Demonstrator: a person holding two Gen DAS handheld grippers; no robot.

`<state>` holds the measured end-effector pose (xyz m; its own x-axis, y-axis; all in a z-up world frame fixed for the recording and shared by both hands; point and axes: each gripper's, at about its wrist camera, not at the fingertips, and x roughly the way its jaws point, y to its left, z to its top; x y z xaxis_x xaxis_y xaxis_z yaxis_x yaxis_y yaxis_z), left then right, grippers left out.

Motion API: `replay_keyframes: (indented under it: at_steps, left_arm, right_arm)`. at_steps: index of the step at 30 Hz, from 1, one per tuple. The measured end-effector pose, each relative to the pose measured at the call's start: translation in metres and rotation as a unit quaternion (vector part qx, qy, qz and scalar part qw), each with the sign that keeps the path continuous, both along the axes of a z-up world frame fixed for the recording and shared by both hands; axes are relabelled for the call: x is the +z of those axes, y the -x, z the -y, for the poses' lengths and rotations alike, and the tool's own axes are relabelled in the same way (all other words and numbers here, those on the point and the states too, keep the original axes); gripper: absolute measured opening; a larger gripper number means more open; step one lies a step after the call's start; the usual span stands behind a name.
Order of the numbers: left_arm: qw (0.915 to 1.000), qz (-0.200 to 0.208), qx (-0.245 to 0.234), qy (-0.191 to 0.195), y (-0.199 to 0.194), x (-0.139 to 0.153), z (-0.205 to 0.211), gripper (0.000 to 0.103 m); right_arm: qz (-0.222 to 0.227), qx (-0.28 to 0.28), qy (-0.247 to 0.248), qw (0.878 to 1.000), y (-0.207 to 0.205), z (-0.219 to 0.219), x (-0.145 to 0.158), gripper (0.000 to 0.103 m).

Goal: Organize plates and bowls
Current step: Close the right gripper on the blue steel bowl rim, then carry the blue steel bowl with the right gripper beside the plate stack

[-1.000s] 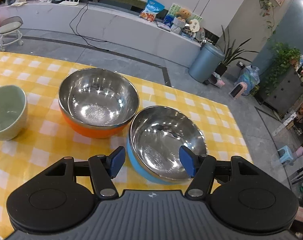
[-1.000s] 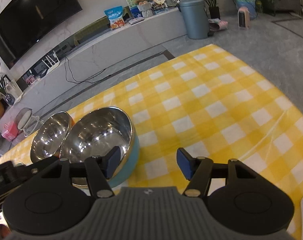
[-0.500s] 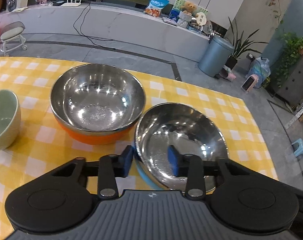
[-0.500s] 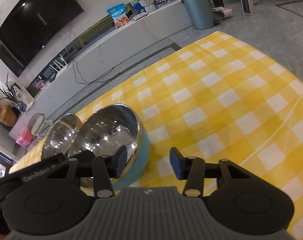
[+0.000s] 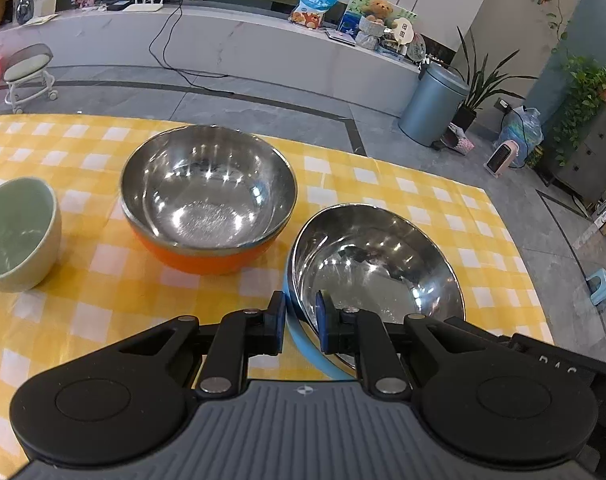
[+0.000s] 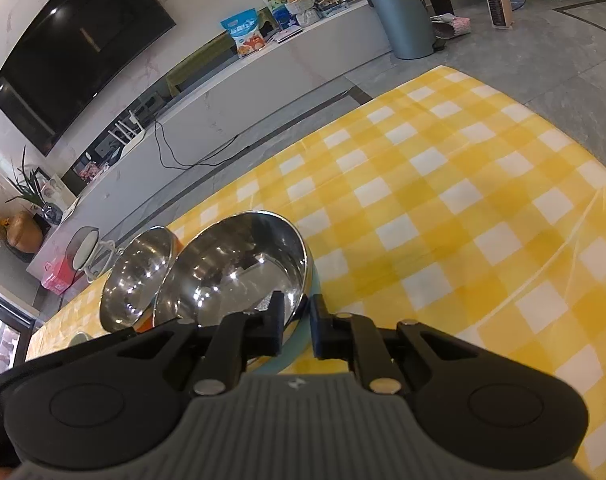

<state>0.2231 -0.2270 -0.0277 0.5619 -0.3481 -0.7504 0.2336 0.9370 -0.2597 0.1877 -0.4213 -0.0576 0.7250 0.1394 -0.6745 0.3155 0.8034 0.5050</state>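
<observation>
A steel bowl with a blue outside point(image 5: 375, 264) point(image 6: 231, 276) sits on the yellow checked table point(image 5: 83, 280), right of a steel bowl with an orange outside point(image 5: 207, 192) point(image 6: 137, 276). My left gripper point(image 5: 301, 316) straddles the blue bowl's near left rim. Its jaws are closing, with one pad inside the rim and one outside, both against it. At the opposite side, my right gripper point(image 6: 297, 322) is closing on the rim the same way. A pale green ceramic bowl point(image 5: 15, 236) stands at the far left.
The tablecloth point(image 6: 463, 200) stretches bare to the right of the blue bowl as far as the table edge. Beyond the table are a grey floor, a long white counter point(image 5: 263, 40) and a blue-grey bin point(image 5: 435, 108).
Both grippers went from wide open to nearly shut, each narrowing onto the blue bowl's rim. Neither hand has travelled much.
</observation>
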Motion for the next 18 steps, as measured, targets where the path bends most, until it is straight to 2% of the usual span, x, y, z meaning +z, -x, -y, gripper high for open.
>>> replay_keyframes:
  at_steps: [6,12,18]
  left_arm:
    - [0.9998,-0.015,0.014,0.001,0.015,0.006,-0.014,0.018]
    - [0.9993,-0.025,0.029,-0.003,0.041,0.016,-0.032,0.018]
    - [0.9984,-0.038,0.041,-0.005,0.07,0.025,-0.052,0.019]
  right_arm:
    - [0.006,0.02,-0.002,1.0,0.01,-0.005,0.01,0.009]
    - [0.007,0.064,0.028,0.998,0.031,-0.021,0.019,0.008]
    - [0.007,0.095,0.031,0.995,0.056,-0.035,0.026,0.007]
